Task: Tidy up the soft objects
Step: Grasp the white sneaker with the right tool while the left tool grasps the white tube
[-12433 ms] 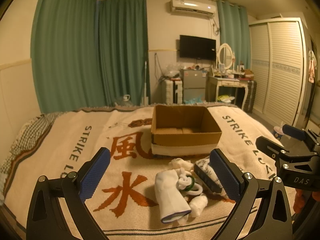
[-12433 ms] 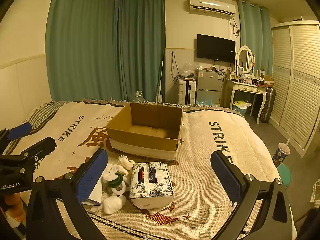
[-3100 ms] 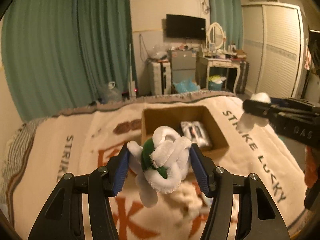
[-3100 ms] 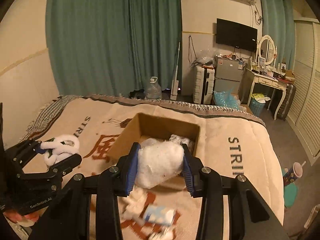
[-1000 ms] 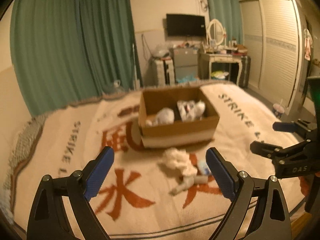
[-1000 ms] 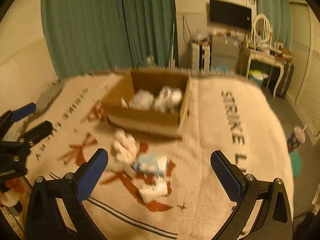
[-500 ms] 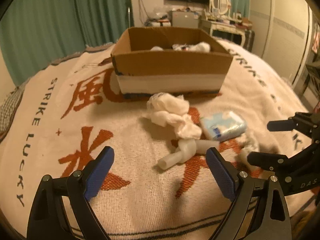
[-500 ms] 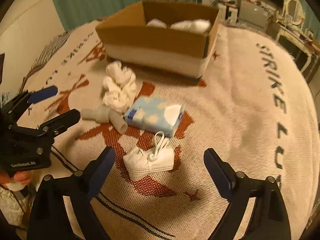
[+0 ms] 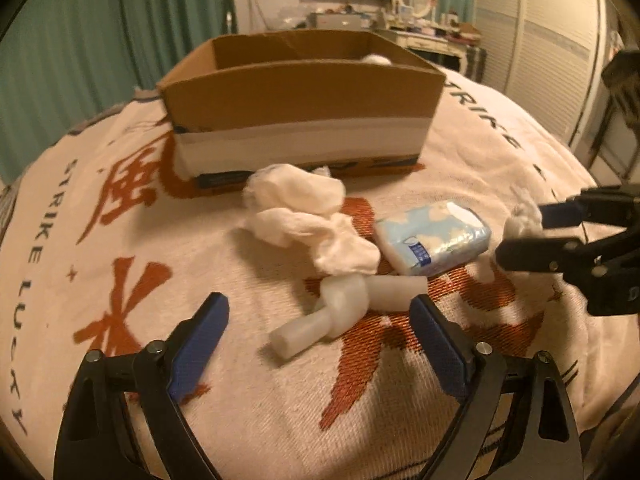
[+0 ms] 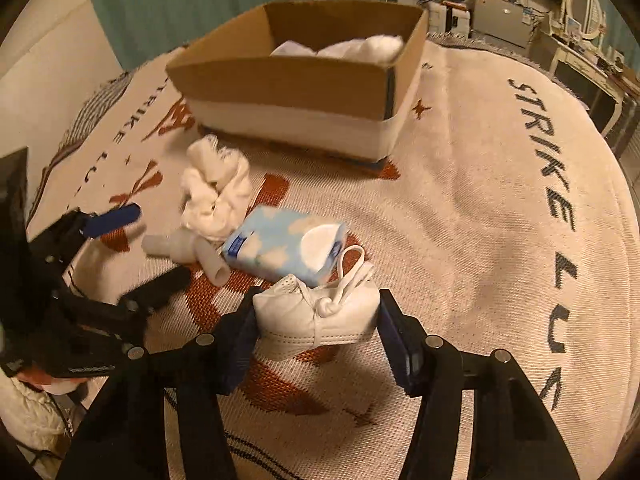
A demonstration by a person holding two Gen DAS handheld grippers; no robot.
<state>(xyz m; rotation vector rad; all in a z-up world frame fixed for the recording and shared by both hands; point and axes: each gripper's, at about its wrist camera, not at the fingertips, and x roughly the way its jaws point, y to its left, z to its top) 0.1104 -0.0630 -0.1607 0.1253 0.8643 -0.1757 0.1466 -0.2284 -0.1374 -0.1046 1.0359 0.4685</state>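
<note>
Right claw (image 10: 316, 330) brackets the white shoe (image 10: 318, 320), pads touching, grip unconfirmed; left claw (image 9: 320, 320) gapes over the knotted tube (image 9: 340, 312). Next: squeeze, lift, box (image 10: 296, 80).

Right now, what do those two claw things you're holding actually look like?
Both look alike: a black angular frame with round silver bolts, forking into two fingers lined with textured blue pads. The left gripper and right gripper match. White lettering marks the left one's body, too blurred to read. No cables or sleeves show.
</note>
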